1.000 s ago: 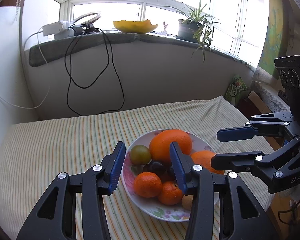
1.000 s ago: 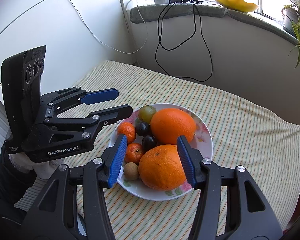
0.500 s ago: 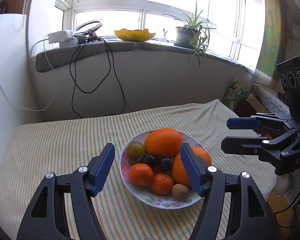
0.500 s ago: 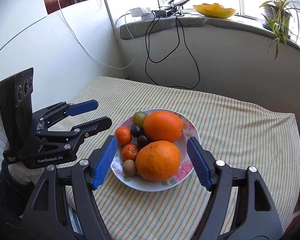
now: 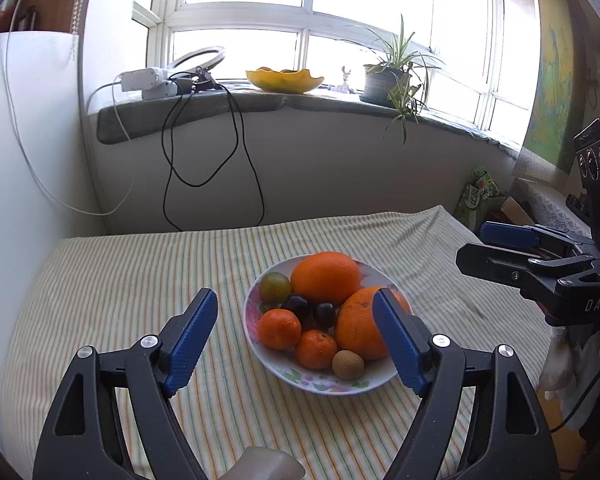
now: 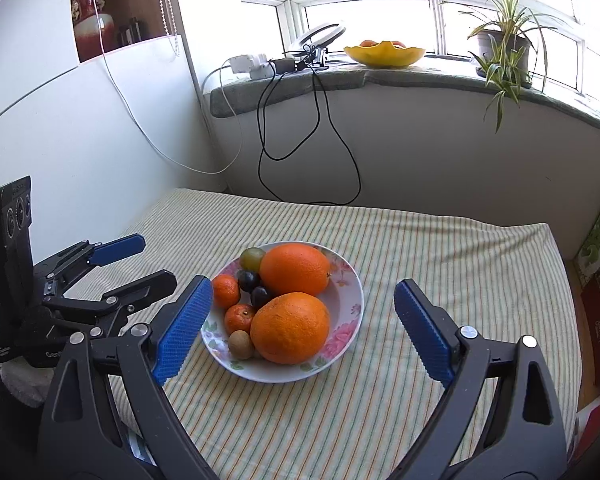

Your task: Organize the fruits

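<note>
The fruits [image 6: 288, 300] are piled in a floral plate [image 6: 346, 312] on the striped tablecloth [image 6: 440, 260]. Both the left gripper [image 5: 296, 340] and right gripper [image 6: 304, 328] are held wide open (nothing gripped), above the cloth.

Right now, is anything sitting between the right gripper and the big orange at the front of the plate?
Nothing visible. The right gripper hangs open above the striped cloth, its jaws spread wider than the near orange on the floral plate. The small brown fruit touches the orange's left side, not the approach path.
</note>
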Motion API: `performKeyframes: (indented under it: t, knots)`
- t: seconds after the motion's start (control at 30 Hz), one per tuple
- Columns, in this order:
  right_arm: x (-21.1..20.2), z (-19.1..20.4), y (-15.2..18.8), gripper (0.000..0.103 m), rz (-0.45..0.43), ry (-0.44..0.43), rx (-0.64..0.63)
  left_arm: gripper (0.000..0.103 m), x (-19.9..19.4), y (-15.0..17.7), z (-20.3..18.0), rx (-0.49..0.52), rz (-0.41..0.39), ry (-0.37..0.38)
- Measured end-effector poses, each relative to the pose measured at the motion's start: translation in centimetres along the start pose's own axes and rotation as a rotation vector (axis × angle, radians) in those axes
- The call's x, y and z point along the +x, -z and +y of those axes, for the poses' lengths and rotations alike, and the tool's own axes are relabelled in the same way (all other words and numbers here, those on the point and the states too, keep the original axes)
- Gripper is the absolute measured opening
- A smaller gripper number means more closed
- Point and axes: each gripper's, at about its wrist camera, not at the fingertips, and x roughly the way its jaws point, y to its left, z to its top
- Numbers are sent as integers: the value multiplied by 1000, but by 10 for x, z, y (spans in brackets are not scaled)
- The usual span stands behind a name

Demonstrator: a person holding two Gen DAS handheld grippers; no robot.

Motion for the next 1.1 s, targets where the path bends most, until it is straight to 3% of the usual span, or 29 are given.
performKeyframes:
  t: [0.4, 1.1]
  knots:
    - [-9, 1, 9, 100, -22, 59, 11, 80, -16, 3, 0, -12, -28, -32]
    - [-16, 2, 12, 100, -29, 49, 27, 80, -22, 3, -7, -5, -42, -31]
